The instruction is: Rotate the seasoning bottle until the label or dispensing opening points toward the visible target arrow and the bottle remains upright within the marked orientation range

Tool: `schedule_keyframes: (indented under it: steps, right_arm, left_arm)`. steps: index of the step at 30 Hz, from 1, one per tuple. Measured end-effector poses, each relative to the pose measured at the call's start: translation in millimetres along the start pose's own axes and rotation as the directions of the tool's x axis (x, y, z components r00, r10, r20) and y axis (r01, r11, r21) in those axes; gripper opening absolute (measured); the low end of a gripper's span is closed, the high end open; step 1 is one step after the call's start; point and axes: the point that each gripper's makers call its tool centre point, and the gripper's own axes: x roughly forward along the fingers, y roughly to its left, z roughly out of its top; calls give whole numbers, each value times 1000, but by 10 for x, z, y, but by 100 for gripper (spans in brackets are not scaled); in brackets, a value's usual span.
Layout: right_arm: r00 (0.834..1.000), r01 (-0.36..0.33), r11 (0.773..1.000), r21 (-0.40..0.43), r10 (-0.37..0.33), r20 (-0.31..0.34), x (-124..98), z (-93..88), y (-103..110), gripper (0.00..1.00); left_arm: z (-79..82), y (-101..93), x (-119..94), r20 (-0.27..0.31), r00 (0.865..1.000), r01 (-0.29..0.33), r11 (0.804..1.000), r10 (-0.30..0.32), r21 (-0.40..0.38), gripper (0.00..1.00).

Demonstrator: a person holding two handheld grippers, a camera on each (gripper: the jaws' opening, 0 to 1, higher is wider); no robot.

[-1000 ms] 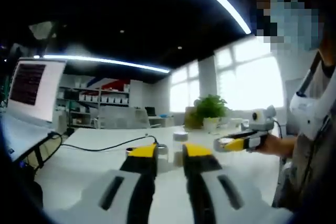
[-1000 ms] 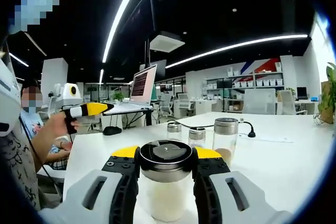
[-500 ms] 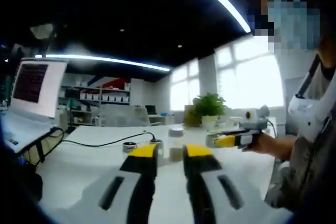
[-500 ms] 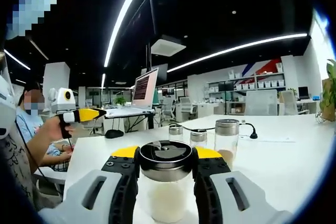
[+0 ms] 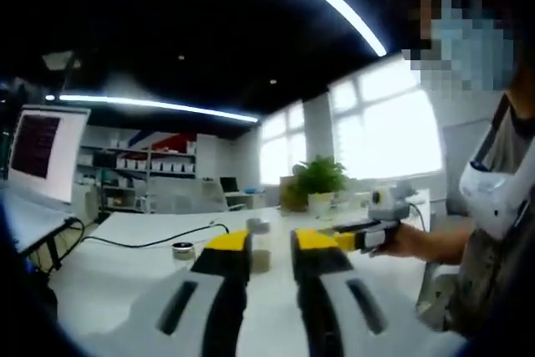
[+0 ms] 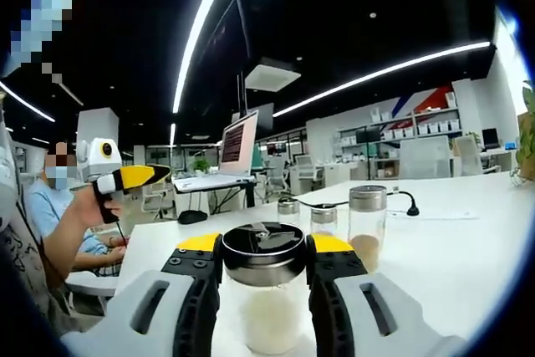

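Observation:
My right gripper [image 6: 265, 245] is shut on the seasoning bottle [image 6: 266, 317], a clear glass jar with white powder and a black and steel lid [image 6: 263, 248]. The bottle stands upright between the yellow-tipped jaws, over the white table [image 6: 451, 265]. In the left gripper view my left gripper [image 5: 270, 244] stands open with a narrow gap and nothing in it. The right gripper [image 5: 361, 236] reaches in from the right in a person's hand [image 5: 408, 240]. The left gripper [image 6: 134, 177] also shows at the left of the right gripper view, held up in a hand.
Three more jars [image 6: 367, 221] stand on the table behind the held bottle. A laptop [image 6: 238, 144], a mouse [image 6: 192, 216] and a black cable [image 6: 405, 200] lie further back. A small jar [image 5: 259, 244] and a low lid [image 5: 182, 250] sit ahead of the left jaws. A potted plant [image 5: 316, 180] stands behind.
The right gripper keeps the bottle between its jaws. The left gripper view has swung, so the laptop sits further left. The right gripper now shows nearer the left jaws.

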Motion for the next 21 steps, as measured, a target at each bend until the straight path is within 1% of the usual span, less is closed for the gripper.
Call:
schedule_keyframes:
  steps: [5,7,9,10,11,14,18,21]
  right_arm:
    - [1000,0,1000,9,0,-1,6,-10,9,39]
    - [1000,-9,1000,28,9,-3,12,-20,12,40]
    - [1000,-7,999,40,7,-2,8,-25,18,40]
    - [1000,0,999,33,0,2,3,-23,27,42]
    - [1000,12,1000,9,-12,6,-2,-12,29,47]
    - [1000,20,1000,-19,-19,7,-16,-12,68,62]
    - [1000,6,1000,-13,-6,-10,-49,-91,69,63]
    - [999,-36,999,36,38,-35,-73,-179,99,61]
  left_arm:
    - [14,-112,46,8,999,31,999,-31,11,20]
    - [28,-162,52,22,999,33,999,-33,10,20]
    - [49,-205,42,47,998,37,999,-37,-10,20]
    - [60,-223,43,64,997,43,998,-41,-34,20]
    - [57,-228,37,77,996,50,997,-45,-55,20]
    - [18,-236,35,74,996,52,996,-47,-67,20]
    - [-27,-254,-41,49,997,55,996,-52,-64,20]
    - [-22,-234,-126,47,998,44,997,-41,-64,20]
